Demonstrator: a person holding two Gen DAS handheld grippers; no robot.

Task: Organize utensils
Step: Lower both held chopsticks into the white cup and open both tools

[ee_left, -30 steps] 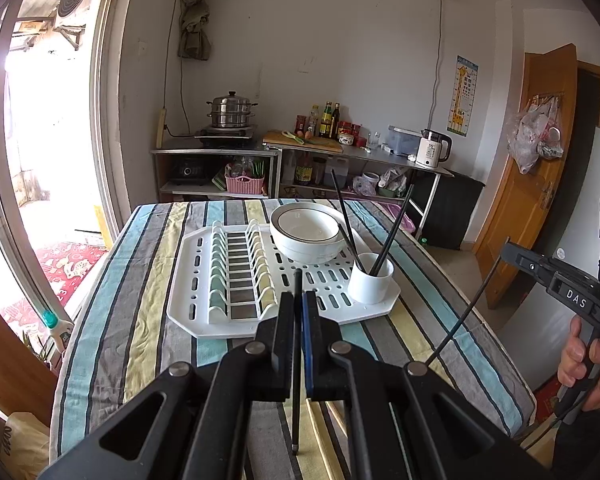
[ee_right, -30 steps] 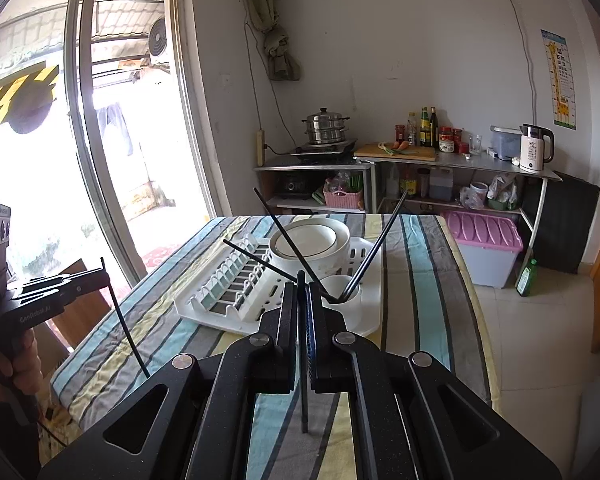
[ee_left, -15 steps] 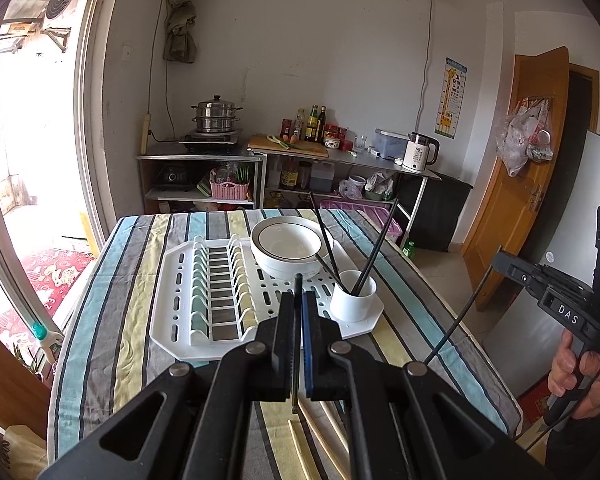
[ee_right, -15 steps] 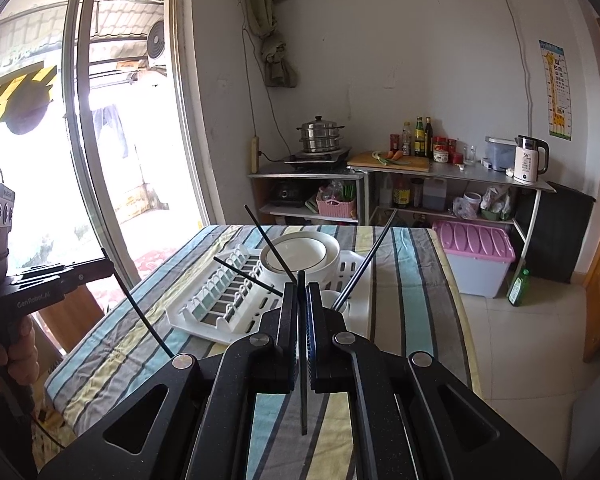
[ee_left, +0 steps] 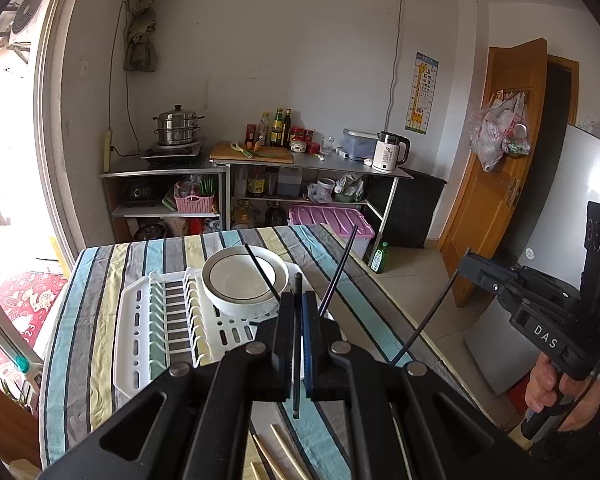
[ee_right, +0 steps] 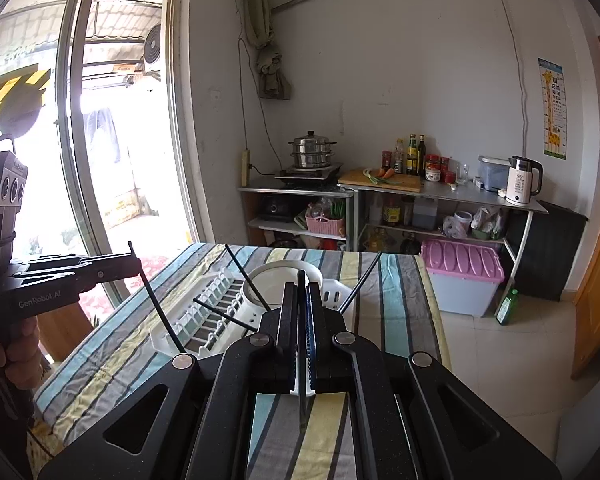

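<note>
My left gripper [ee_left: 298, 300] is shut on a black chopstick [ee_left: 297, 344] that stands upright between its jaws. My right gripper [ee_right: 301, 292] is shut on another black chopstick [ee_right: 302, 360]; it also shows at the right of the left wrist view [ee_left: 430, 318]. Both are raised above the striped table [ee_left: 96, 280]. A white drying rack [ee_left: 140, 328] holds a white bowl [ee_left: 240, 280]. Black chopsticks [ee_left: 340, 272] stand in a white cup mostly hidden behind my left gripper. Wooden chopsticks [ee_left: 280, 456] lie on the cloth below.
Shelves with a steamer pot [ee_left: 176, 126], bottles and a kettle [ee_left: 390, 152] stand against the far wall. A pink-lidded bin [ee_right: 462, 268] sits on the floor right of the table. A glass door is on the left, a wooden door [ee_left: 496, 168] on the right.
Both grippers have pulled back and risen from the table, each still holding its chopstick. The rack and cup look farther away and lower.
</note>
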